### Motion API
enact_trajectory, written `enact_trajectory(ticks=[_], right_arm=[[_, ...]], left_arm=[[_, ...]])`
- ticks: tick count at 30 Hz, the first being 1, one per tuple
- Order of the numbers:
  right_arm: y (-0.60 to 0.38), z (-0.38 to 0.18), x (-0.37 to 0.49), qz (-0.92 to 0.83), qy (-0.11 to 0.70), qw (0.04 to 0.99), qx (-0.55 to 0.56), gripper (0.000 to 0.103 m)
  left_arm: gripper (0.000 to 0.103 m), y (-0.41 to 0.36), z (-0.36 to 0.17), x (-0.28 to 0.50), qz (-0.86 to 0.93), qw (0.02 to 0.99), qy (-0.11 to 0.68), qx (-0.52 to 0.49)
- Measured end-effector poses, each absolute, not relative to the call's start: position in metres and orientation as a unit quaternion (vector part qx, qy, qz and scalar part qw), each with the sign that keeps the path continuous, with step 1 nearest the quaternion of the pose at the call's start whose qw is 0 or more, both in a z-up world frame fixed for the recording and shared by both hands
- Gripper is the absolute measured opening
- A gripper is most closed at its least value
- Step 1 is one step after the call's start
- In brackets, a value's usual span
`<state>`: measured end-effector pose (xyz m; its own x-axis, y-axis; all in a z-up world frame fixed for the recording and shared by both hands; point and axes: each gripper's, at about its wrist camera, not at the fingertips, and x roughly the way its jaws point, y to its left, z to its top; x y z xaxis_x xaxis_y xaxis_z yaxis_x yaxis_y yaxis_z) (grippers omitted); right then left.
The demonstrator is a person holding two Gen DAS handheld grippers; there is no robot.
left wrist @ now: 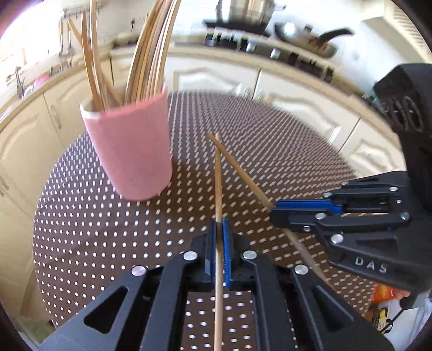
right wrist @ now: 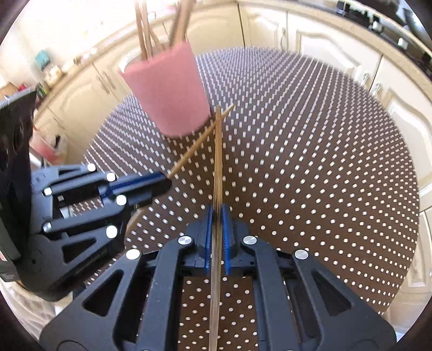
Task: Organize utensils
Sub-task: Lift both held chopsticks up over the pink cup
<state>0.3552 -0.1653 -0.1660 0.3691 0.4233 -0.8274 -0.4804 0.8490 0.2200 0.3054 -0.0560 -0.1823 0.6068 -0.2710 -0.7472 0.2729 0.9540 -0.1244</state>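
Note:
A pink cup (left wrist: 129, 151) (right wrist: 167, 97) stands on the round brown dotted table (left wrist: 94, 229) (right wrist: 310, 175) with several wooden chopsticks (left wrist: 145, 54) (right wrist: 145, 32) sticking up out of it. My left gripper (left wrist: 219, 226) (right wrist: 166, 179) is shut on one wooden chopstick (left wrist: 218, 183) (right wrist: 198, 145) that points toward the cup. My right gripper (right wrist: 216, 213) (left wrist: 272, 208) is shut on another chopstick (right wrist: 218, 151) (left wrist: 240, 167). Near their far tips the two sticks cross, just right of the cup's base. Both are lifted off the table.
Cream kitchen cabinets (left wrist: 216, 78) (right wrist: 337, 48) run behind the table. In the left wrist view a stove with a steel pot (left wrist: 248, 10) and a frying pan (left wrist: 310, 40) sits on the counter. An orange packet (left wrist: 383, 294) lies below the table's right edge.

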Motion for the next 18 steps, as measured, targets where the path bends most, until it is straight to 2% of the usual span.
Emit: enact_trajectory(ticks=[7,18], right_arm=[[-0.186,-0.118,0.333,0.292,0.407,0.865,0.010,0.008],[-0.148,-0.041,0.331,0.327,0.296,0.897,0.022,0.007]], left_arm=[[0.005,-0.041,-0.137,0.267,-0.167,0.938,0.301,-0.035],[0.005,-0.020,-0.087,0.255,-0.152,0.977,0.130,-0.079]])
